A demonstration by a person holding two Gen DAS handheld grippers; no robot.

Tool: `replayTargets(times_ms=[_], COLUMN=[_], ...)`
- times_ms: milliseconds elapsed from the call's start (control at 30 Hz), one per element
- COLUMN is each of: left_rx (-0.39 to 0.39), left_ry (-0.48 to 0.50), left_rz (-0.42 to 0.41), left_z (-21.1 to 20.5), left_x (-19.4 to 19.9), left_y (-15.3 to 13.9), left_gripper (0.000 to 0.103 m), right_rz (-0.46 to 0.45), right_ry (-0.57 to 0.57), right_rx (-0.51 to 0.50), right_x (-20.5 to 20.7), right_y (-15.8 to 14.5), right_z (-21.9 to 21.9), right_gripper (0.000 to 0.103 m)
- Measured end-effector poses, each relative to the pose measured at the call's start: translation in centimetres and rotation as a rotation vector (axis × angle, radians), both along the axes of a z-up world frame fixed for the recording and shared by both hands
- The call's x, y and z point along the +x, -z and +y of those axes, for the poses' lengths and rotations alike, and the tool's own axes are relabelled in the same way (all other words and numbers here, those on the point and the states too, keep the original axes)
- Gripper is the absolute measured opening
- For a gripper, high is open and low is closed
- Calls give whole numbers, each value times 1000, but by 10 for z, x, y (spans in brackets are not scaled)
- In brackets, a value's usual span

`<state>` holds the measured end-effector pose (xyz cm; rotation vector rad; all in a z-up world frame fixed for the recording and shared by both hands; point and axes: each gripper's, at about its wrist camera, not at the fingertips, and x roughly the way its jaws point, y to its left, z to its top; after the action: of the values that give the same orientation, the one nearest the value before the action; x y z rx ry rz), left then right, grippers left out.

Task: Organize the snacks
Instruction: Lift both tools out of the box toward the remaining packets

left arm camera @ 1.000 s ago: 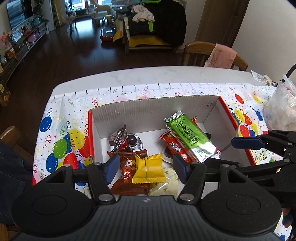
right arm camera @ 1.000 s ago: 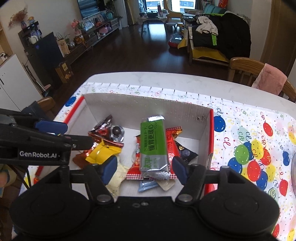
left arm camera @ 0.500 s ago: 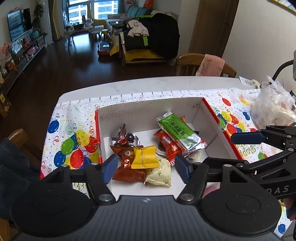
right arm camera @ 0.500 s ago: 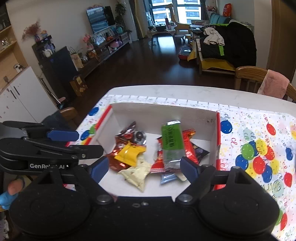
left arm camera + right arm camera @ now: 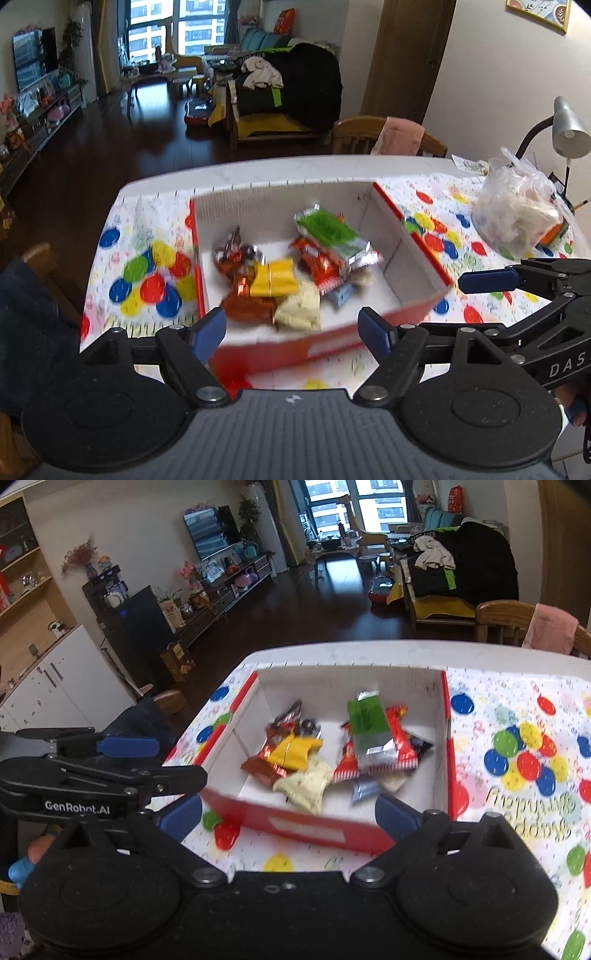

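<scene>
Both tongs, left (image 5: 291, 328) and right (image 5: 290, 816), just opened wide, empty; snacks (image 5: 273, 282) look light, crinkly, probably slippery: pinch wrapper ends.

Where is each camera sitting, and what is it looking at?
Left wrist view: sits on the left gripper, looks forward and down at the snack box on the balloon tablecloth; shows its own open blue pads and the right gripper at the right edge.
Right wrist view: sits on the right gripper, looks down at the same snack box; shows its own open pads and the left gripper on the left.
Shared: the box, the green packet, the yellow packet, the tablecloth.
</scene>
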<state>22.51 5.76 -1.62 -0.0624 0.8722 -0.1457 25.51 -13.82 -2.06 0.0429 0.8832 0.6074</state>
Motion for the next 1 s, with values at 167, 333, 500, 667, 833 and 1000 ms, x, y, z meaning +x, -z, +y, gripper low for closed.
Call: replayTargets(times_ms=[167, 333, 500, 667, 833, 1000], left_rx=[-13, 8, 13, 2, -26, -13], left_ry=[-6, -23, -24, -29, -53, -39], left_rz=[58, 138, 224, 313, 386, 409], left_z=[0, -4, -11, -21, -27, -37], left_x=[-22, -41, -52, -60, -61, -63], left_y=[21, 47, 73, 99, 121, 132], left_gripper=[79, 79, 79, 79, 79, 79], right_rz=[32, 77, 118, 159, 161, 167], right_ry=[-7, 9, 28, 48, 32, 4], right_rx=[-35, -74, -103, -107, -139, -156], right_x=[-24, -41, -57, -65, -73, -77], right_y=[20, 43, 62, 76, 84, 89], right_z=[-5, -14, -21, -28, -26, -22], right_gripper=[101, 101, 101, 101, 100, 99])
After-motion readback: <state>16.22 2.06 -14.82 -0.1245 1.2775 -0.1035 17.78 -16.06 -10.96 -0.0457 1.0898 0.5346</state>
